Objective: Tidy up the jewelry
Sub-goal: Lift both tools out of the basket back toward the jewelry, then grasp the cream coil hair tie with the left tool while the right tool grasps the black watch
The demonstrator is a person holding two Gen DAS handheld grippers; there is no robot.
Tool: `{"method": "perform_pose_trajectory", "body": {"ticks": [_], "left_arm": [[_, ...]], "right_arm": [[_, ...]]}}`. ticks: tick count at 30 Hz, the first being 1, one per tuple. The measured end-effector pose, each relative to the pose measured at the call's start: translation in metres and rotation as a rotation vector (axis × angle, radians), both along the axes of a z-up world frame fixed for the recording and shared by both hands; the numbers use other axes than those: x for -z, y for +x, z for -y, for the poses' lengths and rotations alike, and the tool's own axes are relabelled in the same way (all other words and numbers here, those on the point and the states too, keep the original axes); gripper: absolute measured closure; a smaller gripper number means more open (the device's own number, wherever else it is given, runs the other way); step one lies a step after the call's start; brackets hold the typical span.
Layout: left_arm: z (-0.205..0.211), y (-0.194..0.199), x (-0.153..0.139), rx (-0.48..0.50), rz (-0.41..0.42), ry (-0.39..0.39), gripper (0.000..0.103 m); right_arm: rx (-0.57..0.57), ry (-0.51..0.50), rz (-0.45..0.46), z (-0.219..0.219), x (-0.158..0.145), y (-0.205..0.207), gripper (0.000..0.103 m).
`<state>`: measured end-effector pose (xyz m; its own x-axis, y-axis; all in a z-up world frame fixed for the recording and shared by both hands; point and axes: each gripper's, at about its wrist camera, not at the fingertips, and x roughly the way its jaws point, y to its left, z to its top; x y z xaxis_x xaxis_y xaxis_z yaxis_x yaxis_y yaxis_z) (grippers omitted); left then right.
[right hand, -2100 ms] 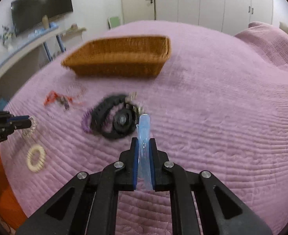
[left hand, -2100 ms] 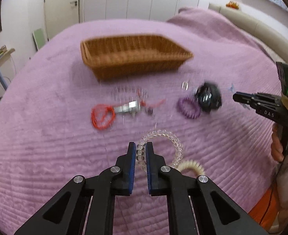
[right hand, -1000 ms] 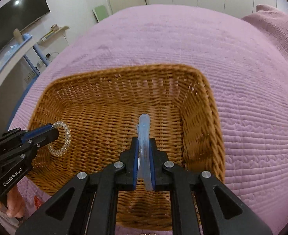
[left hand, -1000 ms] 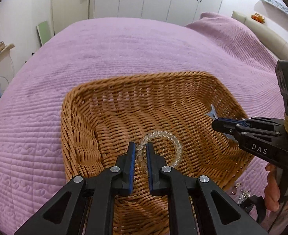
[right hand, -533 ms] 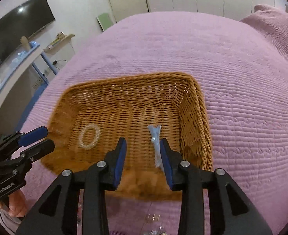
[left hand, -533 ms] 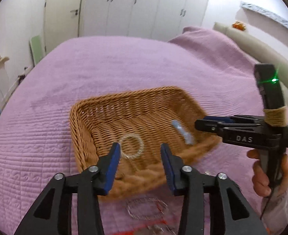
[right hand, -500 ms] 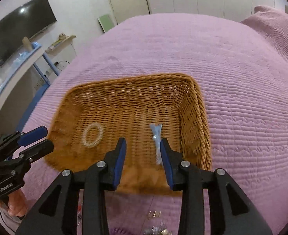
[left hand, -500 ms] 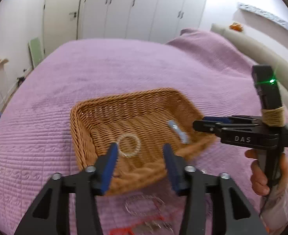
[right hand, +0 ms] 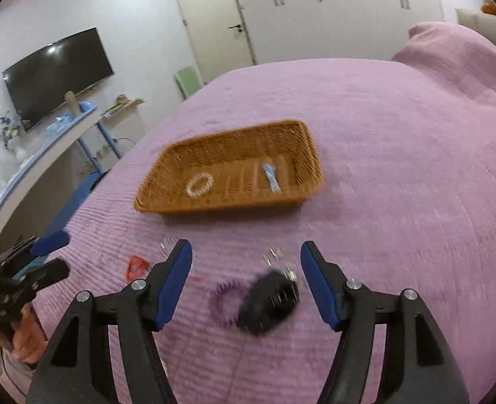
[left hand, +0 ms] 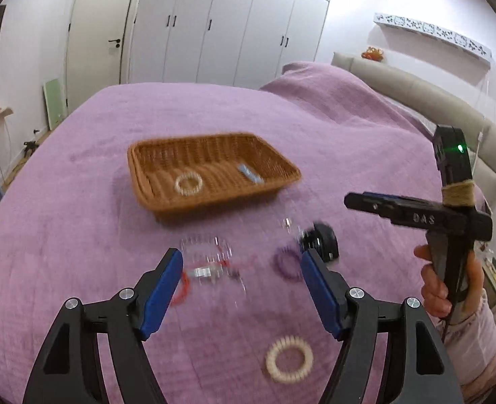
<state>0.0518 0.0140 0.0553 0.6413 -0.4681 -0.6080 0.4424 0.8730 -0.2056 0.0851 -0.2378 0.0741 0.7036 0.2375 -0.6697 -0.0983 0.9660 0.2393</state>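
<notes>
— While both sets of jaws are opening, is anything between them?
— No. The left gripper (left hand: 241, 289) is spread wide over the purple bed (left hand: 79, 222) with nothing pinched, and the right gripper (right hand: 246, 286) is the same.
— Where is the jewelry?
— Far from both grippers sits the basket (left hand: 140, 168). Inside it a clear bead bracelet (left hand: 188, 183) lies on the left and a blue clip (left hand: 249, 173) on the right, apart from each other.
— And the rest?
— On the bed, nearer than the basket: a red cord (right hand: 136, 266) at left, blurred clear pieces (left hand: 207, 252) beside it, a purple ring (right hand: 226, 301) just left of a black watch (right hand: 268, 303), and small metal bits (right hand: 275, 256) just beyond the watch. A cream coil (left hand: 289, 359) lies nearest, in the left view.
</notes>
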Motion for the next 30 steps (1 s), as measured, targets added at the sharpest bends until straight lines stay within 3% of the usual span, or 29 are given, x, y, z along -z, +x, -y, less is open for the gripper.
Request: {"method": "perform_pose_trajectory", "body": {"ticks": [5, 12, 20, 24, 27, 30], "left_arm": [[-0.001, -0.027, 0.031, 0.015, -0.053, 0.014, 0.029], [0.013, -0.042, 0.074, 0.062, -0.138, 0.051, 0.029], [0.031, -0.037, 0.101, 0.070, -0.204, 0.105, 0.056], [0.033, -0.036, 0.104, 0.064, -0.194, 0.108, 0.057], [0.036, -0.036, 0.105, 0.059, -0.190, 0.127, 0.057], [0.043, -0.037, 0.107, 0.051, -0.167, 0.170, 0.058]], "right_arm": [[0.053, 0.006, -0.029, -0.007, 0.026, -0.021, 0.033], [0.134, -0.133, -0.009, -0.035, 0.055, -0.026, 0.033], [0.174, -0.147, -0.022, -0.042, 0.078, -0.015, 0.034], [0.192, -0.156, -0.031, -0.042, 0.083, -0.013, 0.039], [0.203, -0.163, -0.037, -0.038, 0.086, -0.012, 0.054], [0.216, -0.168, -0.033, -0.034, 0.086, -0.015, 0.059]]}}
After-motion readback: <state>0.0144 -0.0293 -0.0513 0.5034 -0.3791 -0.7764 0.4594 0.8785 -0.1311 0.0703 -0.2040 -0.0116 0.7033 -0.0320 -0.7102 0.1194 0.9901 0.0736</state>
